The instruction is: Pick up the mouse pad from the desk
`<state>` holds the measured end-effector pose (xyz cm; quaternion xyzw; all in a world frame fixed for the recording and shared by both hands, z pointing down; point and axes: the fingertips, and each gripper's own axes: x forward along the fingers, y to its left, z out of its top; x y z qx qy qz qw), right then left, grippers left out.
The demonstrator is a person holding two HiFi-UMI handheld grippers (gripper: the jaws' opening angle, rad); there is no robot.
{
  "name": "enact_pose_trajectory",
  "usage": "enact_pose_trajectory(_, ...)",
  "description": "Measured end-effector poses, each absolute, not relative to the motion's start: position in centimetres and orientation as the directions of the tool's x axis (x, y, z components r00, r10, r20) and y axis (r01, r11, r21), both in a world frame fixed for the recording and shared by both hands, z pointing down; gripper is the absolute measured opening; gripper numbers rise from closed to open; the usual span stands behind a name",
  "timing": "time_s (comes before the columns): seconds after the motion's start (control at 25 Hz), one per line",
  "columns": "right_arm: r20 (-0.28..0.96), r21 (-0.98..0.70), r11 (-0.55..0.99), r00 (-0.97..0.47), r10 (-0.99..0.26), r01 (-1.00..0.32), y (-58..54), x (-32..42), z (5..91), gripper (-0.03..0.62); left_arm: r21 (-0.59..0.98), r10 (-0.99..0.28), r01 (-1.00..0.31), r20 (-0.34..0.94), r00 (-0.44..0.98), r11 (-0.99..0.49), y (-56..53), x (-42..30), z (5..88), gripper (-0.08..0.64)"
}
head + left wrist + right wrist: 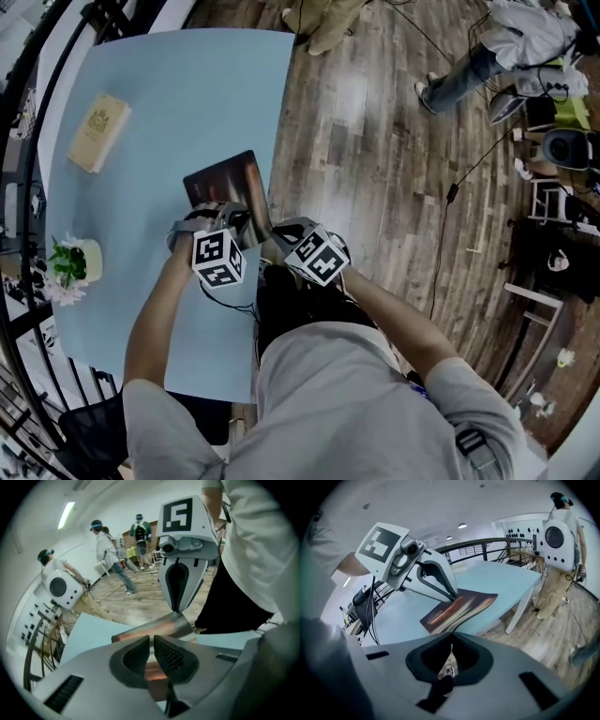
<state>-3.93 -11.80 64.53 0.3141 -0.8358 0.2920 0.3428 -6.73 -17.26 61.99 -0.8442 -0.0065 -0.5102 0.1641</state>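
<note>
I see a pale blue rectangular counter (pixel 169 84) on a brown wood-plank floor (pixel 375 150), with people standing on that floor beyond the counter. The dark brown rectangular mouse pad (pixel 225 180) lies at the counter's floor-side edge, its near end curled up off the counter. My left gripper (pixel 152 640) has its fingers clenched on that raised end, and my right gripper (pixel 451 635) pinches the pad's thin edge too. A cream rectangular box (pixel 98 131) and a small potted plant (pixel 73 262) sit toward the counter's opposite side, well apart from the pad, with open counter between.
</note>
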Motion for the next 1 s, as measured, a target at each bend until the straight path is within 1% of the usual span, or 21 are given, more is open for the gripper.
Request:
enact_pose_trajectory(0.12,0.764,-0.237,0.644,-0.549,-0.339,-0.728,-12.0,-3.7,64.5,0.015,-0.301,-0.126,0.339,0.883,0.452,-0.892,-17.9,-5.5,63.0,0.057)
enact_pose_trajectory(0.28,0.771,-0.203,0.650,-0.529,-0.356,-0.733,-11.9,-3.6,64.9,0.015,-0.307,-0.086,0.472,0.898,0.432,-0.826,-18.8,-4.1,64.1,0.115)
enact_pose_trajectory(0.4,0.779,-0.171,0.661,-0.511,-0.364,-0.731,-11.8,-3.6,65.4,0.015,-0.319,-0.067,0.576,0.907,0.416,-0.752,-19.2,-3.2,64.6,0.123)
enact_pose_trajectory(0.52,0.786,-0.128,0.673,-0.488,-0.380,-0.729,-12.1,-3.8,65.6,0.015,-0.291,-0.027,0.688,0.930,0.367,-0.665,-19.2,-3.0,65.2,0.127)
enact_pose_trajectory(0.64,0.794,-0.099,0.695,-0.478,-0.376,-0.712,-12.0,-3.7,65.7,0.015,-0.256,0.022,0.743,0.940,0.341,-0.618,-18.4,-2.1,65.3,0.140)
enact_pose_trajectory(0.84,0.803,-0.059,0.720,-0.461,-0.377,-0.691,-12.0,-3.7,65.8,0.015,-0.199,0.061,0.839,0.962,0.265,-0.507,-17.4,-1.6,66.6,0.166)
enact_pose_trajectory(1.0,0.810,-0.024,0.734,-0.444,-0.384,-0.679,-12.0,-3.8,65.8,0.015,-0.144,0.096,0.891,0.974,0.204,-0.431,-16.4,-1.9,67.4,0.166)
